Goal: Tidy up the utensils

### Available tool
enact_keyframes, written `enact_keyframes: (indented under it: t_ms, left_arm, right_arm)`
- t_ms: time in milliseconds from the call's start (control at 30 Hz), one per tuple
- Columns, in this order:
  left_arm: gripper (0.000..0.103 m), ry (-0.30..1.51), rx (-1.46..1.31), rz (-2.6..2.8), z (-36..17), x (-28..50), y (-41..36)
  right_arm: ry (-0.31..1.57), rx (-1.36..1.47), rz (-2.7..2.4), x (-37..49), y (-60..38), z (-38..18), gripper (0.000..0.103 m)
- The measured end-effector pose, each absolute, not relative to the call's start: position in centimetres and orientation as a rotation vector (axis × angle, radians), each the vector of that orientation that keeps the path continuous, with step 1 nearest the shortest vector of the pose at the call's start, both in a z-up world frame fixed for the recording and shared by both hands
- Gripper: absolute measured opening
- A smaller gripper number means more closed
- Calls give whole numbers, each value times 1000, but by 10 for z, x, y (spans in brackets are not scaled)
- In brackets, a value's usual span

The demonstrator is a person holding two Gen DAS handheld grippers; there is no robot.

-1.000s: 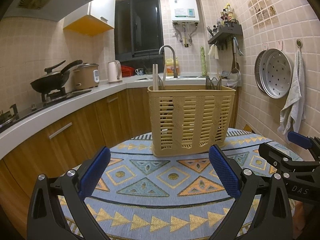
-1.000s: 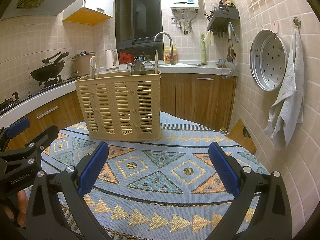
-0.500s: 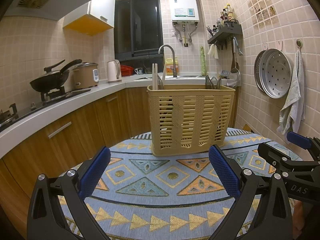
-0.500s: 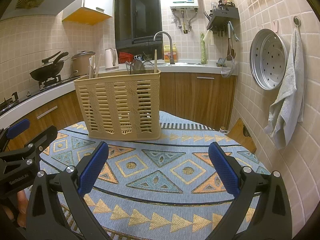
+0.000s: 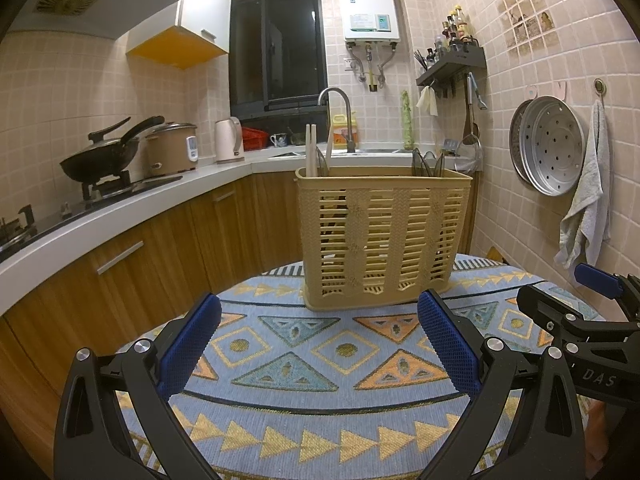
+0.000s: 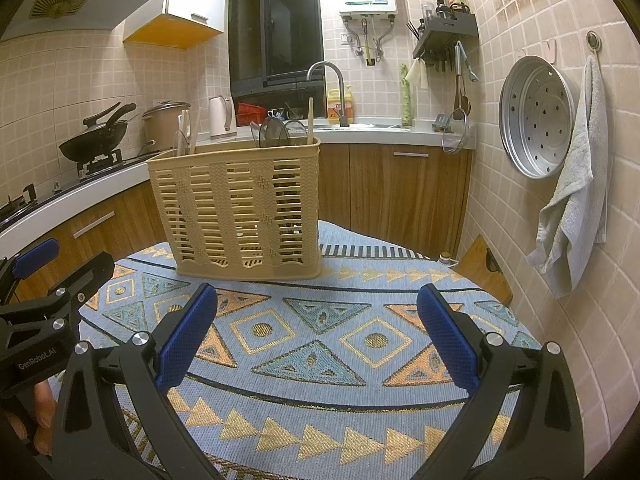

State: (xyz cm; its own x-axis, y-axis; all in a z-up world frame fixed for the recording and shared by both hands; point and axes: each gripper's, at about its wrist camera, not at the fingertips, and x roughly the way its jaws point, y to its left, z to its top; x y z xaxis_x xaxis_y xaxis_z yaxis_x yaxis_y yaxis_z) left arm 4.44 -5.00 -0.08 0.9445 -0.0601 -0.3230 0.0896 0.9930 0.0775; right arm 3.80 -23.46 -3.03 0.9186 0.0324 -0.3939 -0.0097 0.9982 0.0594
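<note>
Both tongs hang released over a round desk (image 5: 280,432) covered by a blue cloth with orange and teal triangles and diamonds. The left tongs (image 5: 320,344) stand with blue pads wide apart and nothing between them; the right tongs (image 6: 316,340) are spread the same way, also empty. Each shows at the edge of the other's view.

Ahead of the left tongs, at the far side of the desk, stands a beige slatted utensil basket (image 5: 382,240), upright on the cloth. In the right wrist view it sits ahead and to the left. Pale chopsticks (image 5: 311,148) rise from one end, dark spoon-like utensils (image 5: 428,162) from the other.

Beyond the basket runs a white-topped kitchen counter (image 5: 120,208) with wooden cabinet fronts, carrying a black wok (image 5: 100,160), a rice cooker (image 5: 172,148) and a white kettle (image 5: 229,140). A curved faucet (image 5: 340,116) stands past the basket under a dark window (image 5: 280,44). On the tiled wall to the right hang a perforated metal tray (image 5: 548,144) and a grey towel (image 5: 588,196).
</note>
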Motion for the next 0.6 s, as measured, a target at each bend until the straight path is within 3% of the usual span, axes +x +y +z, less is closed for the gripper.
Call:
enact_keyframes:
  t_ms: [600]
  left_arm:
    - [95,333,86,-72,-4,42,-54]
  right_arm:
    - [412,61,18,37,-232,-32,95]
